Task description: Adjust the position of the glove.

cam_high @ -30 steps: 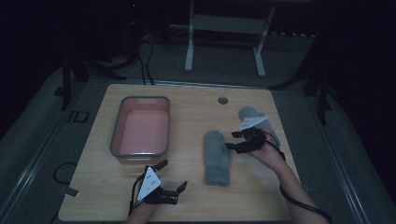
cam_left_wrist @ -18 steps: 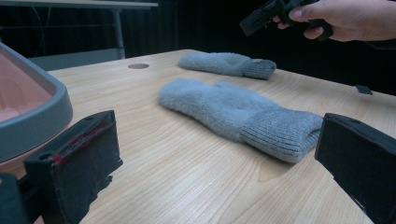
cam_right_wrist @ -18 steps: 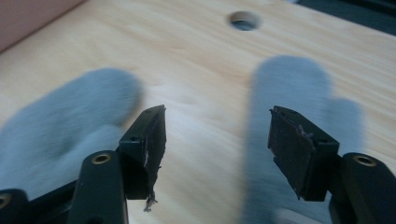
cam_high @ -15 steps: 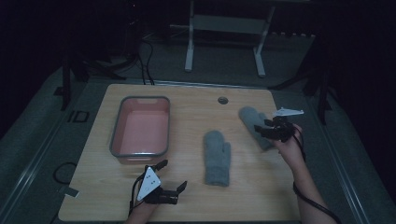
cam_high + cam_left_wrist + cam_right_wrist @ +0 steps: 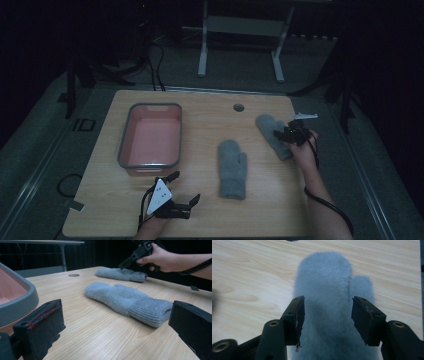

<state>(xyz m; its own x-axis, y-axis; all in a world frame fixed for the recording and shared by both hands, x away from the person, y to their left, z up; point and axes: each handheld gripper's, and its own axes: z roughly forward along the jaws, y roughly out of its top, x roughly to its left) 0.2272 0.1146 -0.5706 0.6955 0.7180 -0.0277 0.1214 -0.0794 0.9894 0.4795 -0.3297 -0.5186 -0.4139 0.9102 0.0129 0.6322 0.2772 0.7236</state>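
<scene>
Two grey mittens lie on the bench, and with our right tongs (image 5: 327, 320) just narrowing yet unclenched astride the far mitten (image 5: 272, 135) at right of frame, we should lower squarely before pinching, left tongs (image 5: 182, 187) resting released.

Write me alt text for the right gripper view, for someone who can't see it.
Seen from the right hand-held gripper, its two black jaws stand apart just above a fluffy grey mitten lying flat on a light wooden table. The mitten's rounded tip points away from the camera, its thumb sticking out on the picture's right.
</scene>
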